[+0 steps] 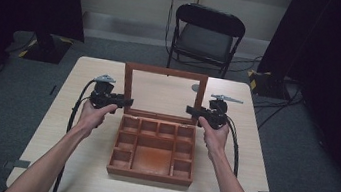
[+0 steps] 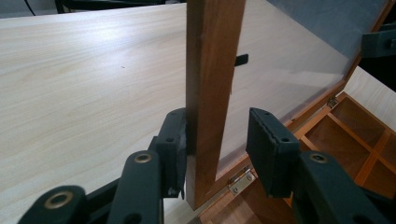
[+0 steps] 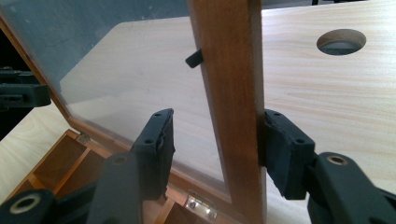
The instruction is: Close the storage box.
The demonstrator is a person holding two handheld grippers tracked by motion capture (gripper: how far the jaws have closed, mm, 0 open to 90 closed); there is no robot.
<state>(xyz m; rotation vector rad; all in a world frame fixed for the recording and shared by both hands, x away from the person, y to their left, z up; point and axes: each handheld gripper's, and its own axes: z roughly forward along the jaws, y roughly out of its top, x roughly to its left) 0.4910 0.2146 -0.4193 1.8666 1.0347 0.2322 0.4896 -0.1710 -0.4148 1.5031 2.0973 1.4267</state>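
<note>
A brown wooden box [image 1: 149, 176] with several empty compartments sits on the table, and its glass-paned lid [image 1: 167, 71] stands upright at the back. My left gripper [image 1: 127, 101] reaches in from the left and straddles the lid's left rail [image 2: 210, 70]. Its outer pad [image 2: 175, 140] touches the wood, while the inner pad [image 2: 271, 144] stands off over the glass. My right gripper [image 1: 190, 110] straddles the right rail [image 3: 229, 56] in the same way. Its outer pad [image 3: 282, 149] rests against the wood, and a gap shows at the inner pad [image 3: 156, 144].
The light wooden table [image 1: 78, 164] has a round hole [image 3: 341, 41] behind the lid on the right. Metal hinges [image 2: 242, 179] join the lid to the box. A black folding chair [image 1: 207, 35] stands beyond the table's far edge. Cables trail along both forearms.
</note>
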